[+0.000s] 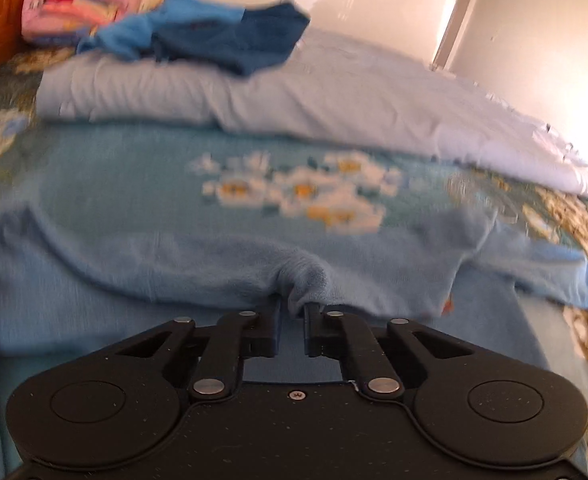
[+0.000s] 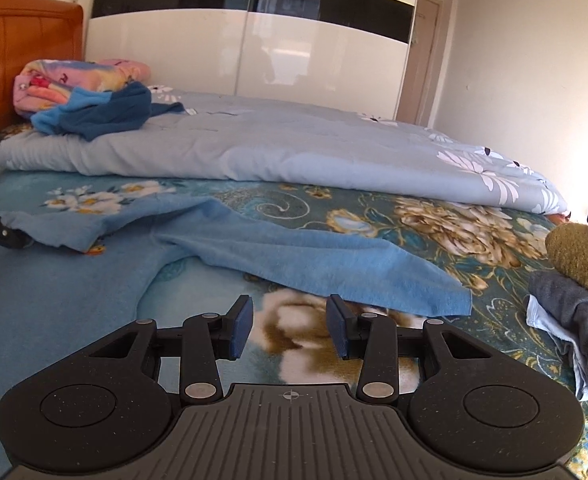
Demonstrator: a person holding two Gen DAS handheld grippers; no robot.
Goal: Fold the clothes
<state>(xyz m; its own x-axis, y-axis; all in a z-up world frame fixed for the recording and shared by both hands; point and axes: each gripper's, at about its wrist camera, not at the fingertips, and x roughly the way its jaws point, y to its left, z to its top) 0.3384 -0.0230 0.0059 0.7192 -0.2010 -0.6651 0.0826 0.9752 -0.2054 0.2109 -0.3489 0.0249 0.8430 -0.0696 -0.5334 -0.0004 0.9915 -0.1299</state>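
- The work surface is a bed covered by a teal floral blanket with cream and gold blossoms.
- A pale blue quilt, printed with white flowers, lies folded along the far side of the bed.
- On the quilt's far left end sits a bundle of light and dark blue clothes, and behind it a pink patterned bundle, next to the orange wooden headboard.
- Beyond the bed stands a glossy white wardrobe with a dark band across its sliding doors; to its right there is a wooden door and a plain cream wall.
- At the right edge of the bed, in the right wrist view, lies a heap of grey garments with an olive knitted piece on top.
- The task's thing, a light blue garment, lies spread on the blanket in front of both tools; one long flap runs to the right and ends just beyond the right tool's fingers.
- The left gripper is pinched on a bunched fold of this garment's near edge; the cloth rises in a small ridge between its fingers. The left wrist view is blurred.
- The right gripper stands partly open with nothing between its blue pads, hovering over the blanket just short of the garment's edge.
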